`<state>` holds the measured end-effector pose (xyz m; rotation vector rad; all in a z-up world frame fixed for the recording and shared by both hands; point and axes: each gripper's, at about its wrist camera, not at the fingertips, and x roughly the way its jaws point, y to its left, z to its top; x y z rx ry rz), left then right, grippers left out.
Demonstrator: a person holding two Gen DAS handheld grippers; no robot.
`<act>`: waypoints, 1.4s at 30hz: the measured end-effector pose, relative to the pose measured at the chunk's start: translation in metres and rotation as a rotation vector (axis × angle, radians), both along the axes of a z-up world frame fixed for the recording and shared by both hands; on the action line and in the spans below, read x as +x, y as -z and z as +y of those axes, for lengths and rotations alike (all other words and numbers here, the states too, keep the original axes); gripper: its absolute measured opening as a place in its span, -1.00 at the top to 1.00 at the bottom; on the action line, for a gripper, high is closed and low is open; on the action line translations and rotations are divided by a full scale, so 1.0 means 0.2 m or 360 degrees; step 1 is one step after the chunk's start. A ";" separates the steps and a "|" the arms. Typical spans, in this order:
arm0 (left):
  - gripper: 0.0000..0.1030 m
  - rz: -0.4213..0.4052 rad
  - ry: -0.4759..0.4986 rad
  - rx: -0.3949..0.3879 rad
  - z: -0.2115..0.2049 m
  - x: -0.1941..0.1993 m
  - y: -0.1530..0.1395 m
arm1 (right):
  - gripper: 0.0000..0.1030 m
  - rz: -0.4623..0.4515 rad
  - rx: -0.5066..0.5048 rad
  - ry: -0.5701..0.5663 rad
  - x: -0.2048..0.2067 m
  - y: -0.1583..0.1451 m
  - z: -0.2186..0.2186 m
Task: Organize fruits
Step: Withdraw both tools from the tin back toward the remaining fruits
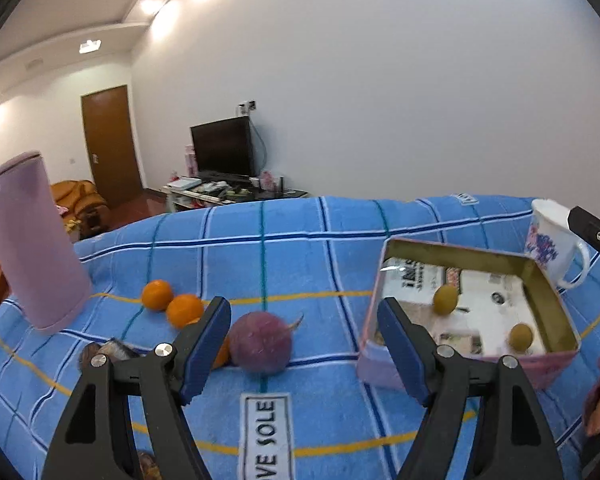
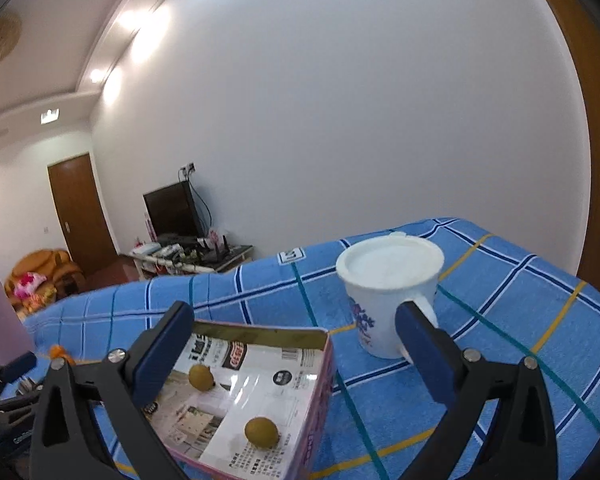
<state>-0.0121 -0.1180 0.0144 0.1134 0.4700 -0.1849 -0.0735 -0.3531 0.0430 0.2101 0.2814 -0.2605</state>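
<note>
Left gripper [image 1: 304, 354] open, empty, above purple round fruit [image 1: 261, 342] mid-cloth; oranges [image 1: 171, 301] just left of it. Right gripper [image 2: 294, 354] open, empty, over pink tin box [image 2: 318, 396] holding two yellow-green fruits [image 2: 261, 432]. Blue checked cloth [image 1: 300, 248] label reading "VE SOLE" [image 1: 266, 436]. Box liner print too small to read. Lidded floral mug [image 2: 384, 296] near right edge.

Third orange [image 1: 222, 354] mostly hidden behind left gripper [image 1: 304, 344] finger and purple fruit [image 1: 260, 342].
</note>
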 end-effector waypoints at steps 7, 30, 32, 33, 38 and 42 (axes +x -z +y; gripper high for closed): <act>-0.50 0.0017 -0.0035 0.0022 0.04 -0.06 0.03 | -1.00 -0.0063 -0.0072 -0.0015 -0.04 0.04 0.08; -0.50 0.0042 -0.0061 -0.0023 0.15 -0.13 0.04 | -1.00 0.0051 -0.0201 -0.0111 -0.07 0.06 0.37; -0.50 0.0049 -0.0058 -0.0034 0.16 -0.14 0.04 | -1.00 0.0063 -0.0197 -0.0133 -0.08 0.07 0.40; -0.50 0.0056 -0.0056 -0.0034 0.17 -0.14 0.04 | -1.00 0.0065 -0.0193 -0.0136 -0.09 0.07 0.41; -0.50 0.0071 -0.0046 -0.0043 0.21 -0.16 0.04 | -1.00 0.0084 -0.0183 -0.0155 -0.10 0.07 0.47; -0.50 0.0071 -0.0042 -0.0048 0.25 -0.18 0.04 | -1.00 0.0095 -0.0204 -0.0161 -0.11 0.08 0.54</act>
